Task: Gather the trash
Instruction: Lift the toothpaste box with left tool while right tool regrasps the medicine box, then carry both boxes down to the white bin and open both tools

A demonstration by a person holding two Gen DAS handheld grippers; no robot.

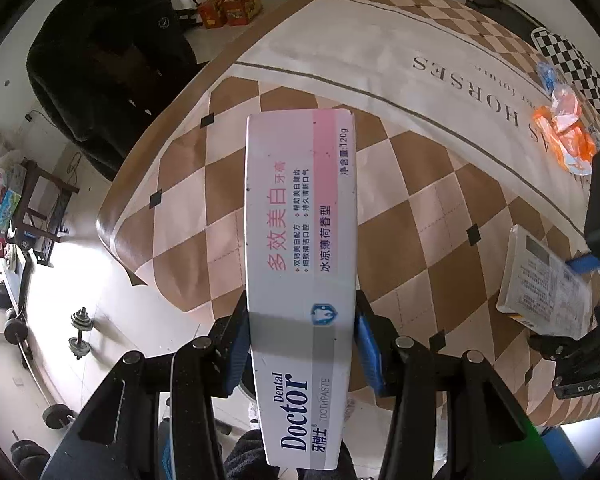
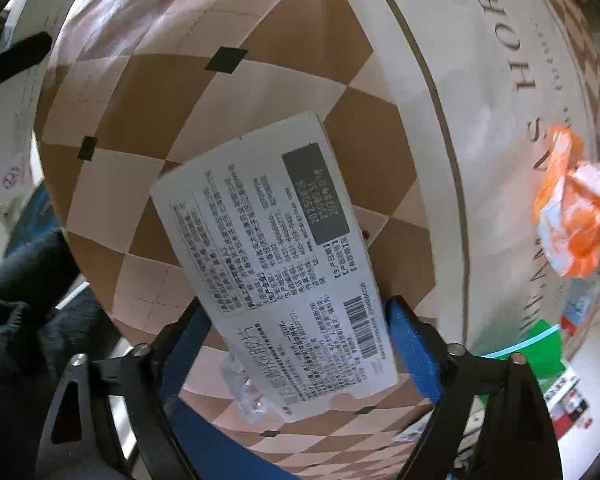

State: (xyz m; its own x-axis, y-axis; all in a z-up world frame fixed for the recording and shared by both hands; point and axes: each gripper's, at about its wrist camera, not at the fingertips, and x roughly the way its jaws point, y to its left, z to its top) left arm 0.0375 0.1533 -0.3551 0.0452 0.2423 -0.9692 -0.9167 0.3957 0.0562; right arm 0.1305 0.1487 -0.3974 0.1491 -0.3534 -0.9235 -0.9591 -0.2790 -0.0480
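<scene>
Left claw (image 1: pixel 302 344) was pinching a toothpaste box (image 1: pixel 300 240) across its width, blue pads (image 1: pixel 366 350) pressed against both long sides. The box was white with a pink band, printed "Dental Doctor TOOTHPASTE" and "120g", and it pointed straight ahead along the fingers, held above the bed (image 1: pixel 400 200). The bed carried a cover in a brown and cream diamond pattern with small black squares, plus a white panel with large grey lettering.

Right claw (image 2: pixel 300 340) was pinching a medicine box (image 2: pixel 276 256), white, flat, covered in small black print with a barcode and a grey date panel. The box sat tilted between the blue pads (image 2: pixel 412 352), its far end leaning left. A clear blister strip (image 2: pixel 246 386) stuck out from its near end. This box was also held above the bed cover (image 2: pixel 260 80). In the left wrist view the same medicine box (image 1: pixel 540 280) appeared at the right edge, held in the right claw (image 1: pixel 580 312).

Crumpled orange and white wrapper (image 2: pixel 576 208) lay on the white panel of the cover, well apart from both boxes; it was also seen in the left view (image 1: pixel 568 136), near a black-and-white checkered cloth (image 1: pixel 572 68).

On the floor left of the bed: dumbbells (image 1: pixel 78 332), a black coat (image 1: pixel 112 68), red cartons (image 1: pixel 232 6).
</scene>
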